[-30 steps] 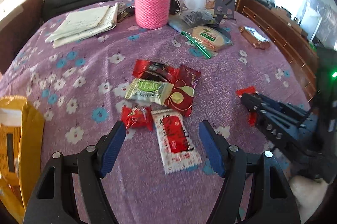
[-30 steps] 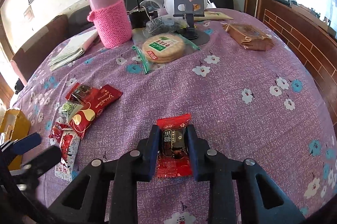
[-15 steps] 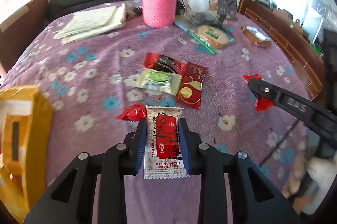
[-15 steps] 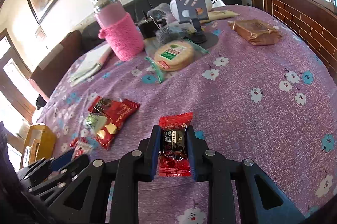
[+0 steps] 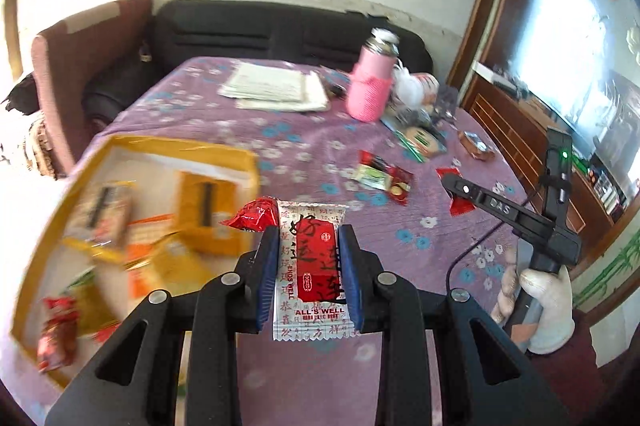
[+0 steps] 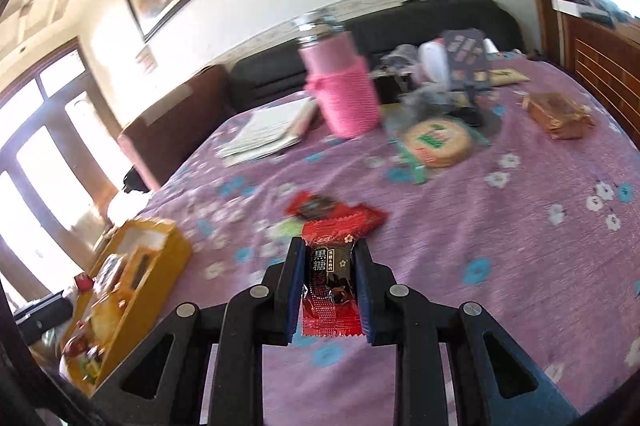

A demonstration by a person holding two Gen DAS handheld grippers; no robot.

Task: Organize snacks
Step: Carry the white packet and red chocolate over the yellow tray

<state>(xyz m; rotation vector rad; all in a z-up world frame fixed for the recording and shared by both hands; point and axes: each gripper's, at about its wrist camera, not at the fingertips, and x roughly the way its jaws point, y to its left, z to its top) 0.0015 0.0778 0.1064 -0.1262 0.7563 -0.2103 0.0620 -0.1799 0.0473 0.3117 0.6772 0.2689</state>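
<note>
My left gripper is shut on a white and red snack packet, lifted above the purple flowered tablecloth. A small red candy sticks out beside the packet's top left corner. A yellow box with several snacks inside lies below and to the left. My right gripper is shut on a red and black candy packet, held over the table. That gripper also shows at the right of the left wrist view, in a white-gloved hand. Loose snack packets lie mid-table.
A pink knit-covered flask, a stack of papers, a bag of round crackers, a brown packet and a phone stand sit at the far side. A black sofa stands behind the table. The yellow box sits at the table's left edge.
My left gripper closed on the white and red packet, lifted it and swung left toward the yellow box. My right gripper rose with its red and black packet and turned left.
</note>
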